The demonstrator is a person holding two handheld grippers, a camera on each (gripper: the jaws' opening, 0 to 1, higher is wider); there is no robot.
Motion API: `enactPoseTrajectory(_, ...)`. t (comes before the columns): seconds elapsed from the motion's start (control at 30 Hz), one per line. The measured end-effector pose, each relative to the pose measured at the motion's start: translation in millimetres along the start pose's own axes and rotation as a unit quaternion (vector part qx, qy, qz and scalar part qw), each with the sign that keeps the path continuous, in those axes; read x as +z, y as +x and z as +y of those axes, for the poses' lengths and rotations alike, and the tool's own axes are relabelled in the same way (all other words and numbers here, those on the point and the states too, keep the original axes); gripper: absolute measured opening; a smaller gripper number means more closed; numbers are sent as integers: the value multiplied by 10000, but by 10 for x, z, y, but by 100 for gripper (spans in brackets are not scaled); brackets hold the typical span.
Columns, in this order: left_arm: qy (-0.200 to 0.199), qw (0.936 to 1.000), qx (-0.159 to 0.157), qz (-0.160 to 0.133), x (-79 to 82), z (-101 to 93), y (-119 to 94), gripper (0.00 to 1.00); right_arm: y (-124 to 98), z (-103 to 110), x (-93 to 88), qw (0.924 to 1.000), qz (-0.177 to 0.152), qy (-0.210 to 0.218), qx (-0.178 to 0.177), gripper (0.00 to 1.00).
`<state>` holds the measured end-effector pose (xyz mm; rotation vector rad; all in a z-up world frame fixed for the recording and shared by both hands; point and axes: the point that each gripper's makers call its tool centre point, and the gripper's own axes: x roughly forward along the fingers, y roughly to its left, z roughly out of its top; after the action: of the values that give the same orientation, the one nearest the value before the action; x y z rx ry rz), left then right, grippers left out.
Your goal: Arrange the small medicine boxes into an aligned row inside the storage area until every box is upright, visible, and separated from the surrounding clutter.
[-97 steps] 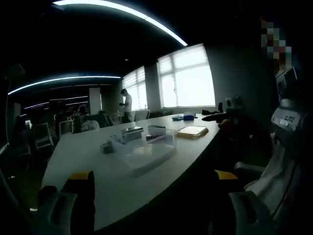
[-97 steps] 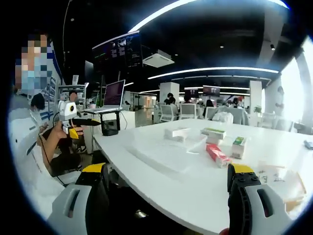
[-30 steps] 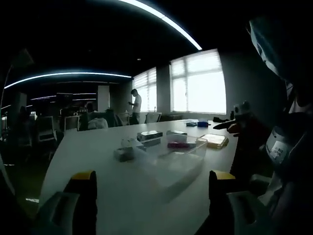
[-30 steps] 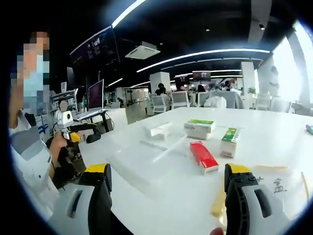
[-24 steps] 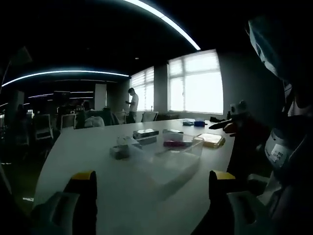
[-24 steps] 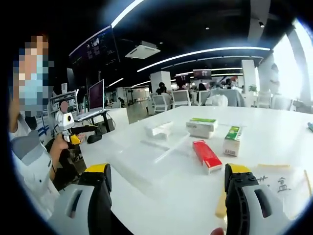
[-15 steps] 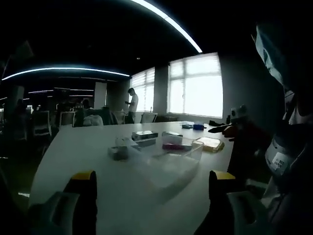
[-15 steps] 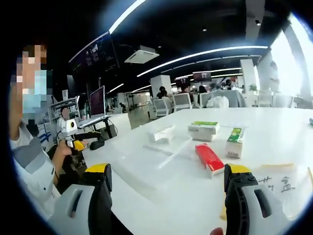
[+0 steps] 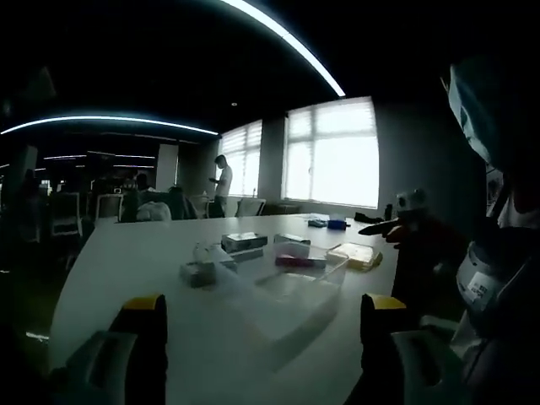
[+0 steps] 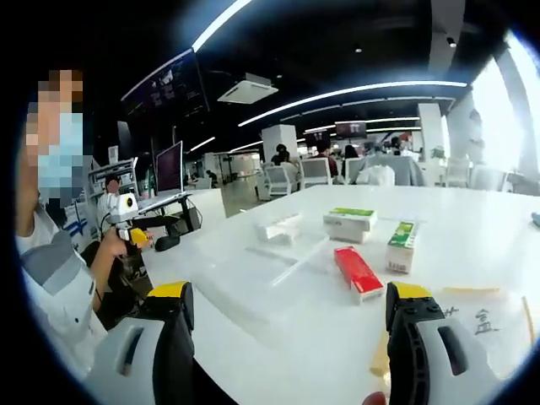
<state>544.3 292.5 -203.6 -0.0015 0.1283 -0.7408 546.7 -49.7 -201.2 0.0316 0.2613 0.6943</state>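
**Approach stage: both tongs empty, boxes not yet touched**

Left gripper view: the left tongs (image 9: 261,337) stand spread with nothing between the jaws, hanging over the near edge of the white table (image 9: 126,270). Ahead of them lies the clear tray (image 9: 283,291), and beyond it a few small boxes (image 9: 243,241) lie flat, dim in the poor light. To the right the other tongs (image 9: 403,221) show in a person's hand. Against the earliest picture, the tray and boxes sit nearer the middle of the view, so the camera has swung; the things look unmoved.

Right gripper view: the right tongs (image 10: 287,337) are likewise spread and empty. Ahead, slightly right, lies the red box (image 10: 356,272) flat, the green box (image 10: 402,245) upright just past it, the green-topped box (image 10: 349,222) further off, and a white box (image 10: 280,229) to the left. The clear tray (image 10: 253,283) lies ahead, left of the boxes. Since the earliest picture the boxes loom closer. No box appears to stand in the tray yet; the next move likely calls for reaching forward to the red box and pinching it.
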Motion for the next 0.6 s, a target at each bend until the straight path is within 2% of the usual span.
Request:
enactPoseTrajectory(0.13,-3,10000,-22,-44,55,21,70,95,-15,-18,-10,10000,-30,12,-16,92)
enactPoseTrajectory(0.27,-61,10000,-46,-61,41,19,120,94,-39,-37,-68,10000,68,40,-2,92)
enactPoseTrajectory(0.4,-114,9998,26,131,-20,74,147,93,-73,-79,-27,10000,-14,67,-30,91)
enactPoseTrajectory(0.5,-72,9998,103,159,-2,161,124,93,-73,-102,9,9999,-120,53,-59,91)
enactPoseTrajectory(0.6,-62,9996,159,229,-27,200,120,93,-41,-119,-37,10000,-28,62,-51,91)
